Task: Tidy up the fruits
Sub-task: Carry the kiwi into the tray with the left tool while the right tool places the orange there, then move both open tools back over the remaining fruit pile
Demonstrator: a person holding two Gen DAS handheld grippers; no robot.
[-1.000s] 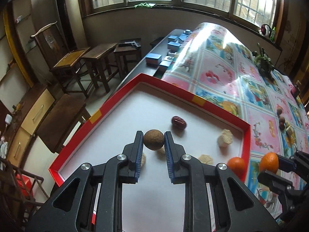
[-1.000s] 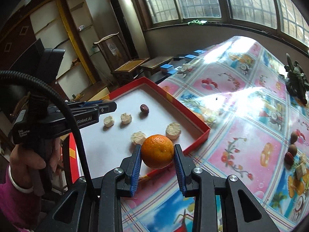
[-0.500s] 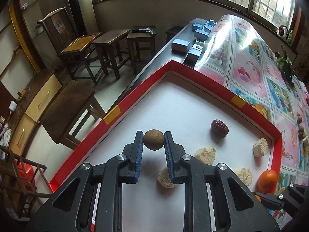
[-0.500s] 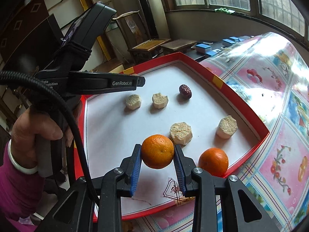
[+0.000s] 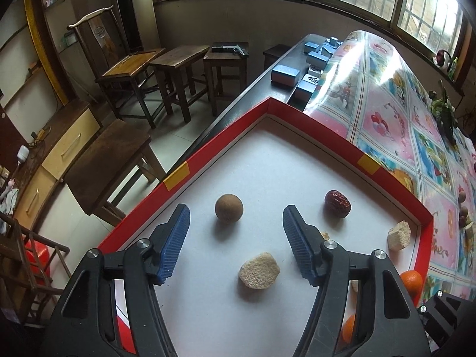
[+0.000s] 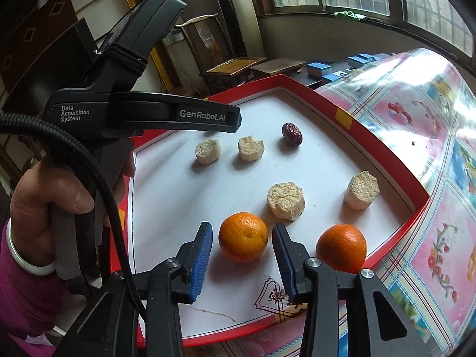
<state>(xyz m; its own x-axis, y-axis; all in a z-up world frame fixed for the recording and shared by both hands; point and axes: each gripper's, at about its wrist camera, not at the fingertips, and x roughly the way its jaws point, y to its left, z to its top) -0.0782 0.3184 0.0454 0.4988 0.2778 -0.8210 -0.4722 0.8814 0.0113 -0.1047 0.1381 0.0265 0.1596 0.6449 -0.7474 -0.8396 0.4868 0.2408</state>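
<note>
Two releases at once: both grippers are letting fruit go inside the red tray (image 5: 226,145), so either round piece may roll.
Brown round fruit (image 5: 228,208): sits on the tray's white floor near the left wall, ahead of the left gripper's tips and apart from both pads; being a ball, it could roll if a finger clips it as the gripper lifts away.
Left gripper (image 5: 236,227): jaws opening, spread wide, nothing pinched; a pale chunk (image 5: 259,270) lies between its fingers lower down and could be dragged along.
Near orange (image 6: 243,236): rests on the tray floor between the right gripper's blue pads, a thin gap showing on each side; a pad that catches the peel would tug it off its spot.
Right gripper (image 6: 242,253): jaws opening, only slightly parted, no longer squeezing the near orange; pulling back before the gap widens risks nudging it.
Second orange (image 6: 341,248): just beside the right finger, close to the tray's low front wall; a sideways bump might push it against or over the rim.
Red date (image 6: 291,134): far corner, well apart, little risk.
Surface (image 6: 431,136): the glossy patterned cloth looks slippery, so fruit that escapes the tray would likely keep rolling.
</note>
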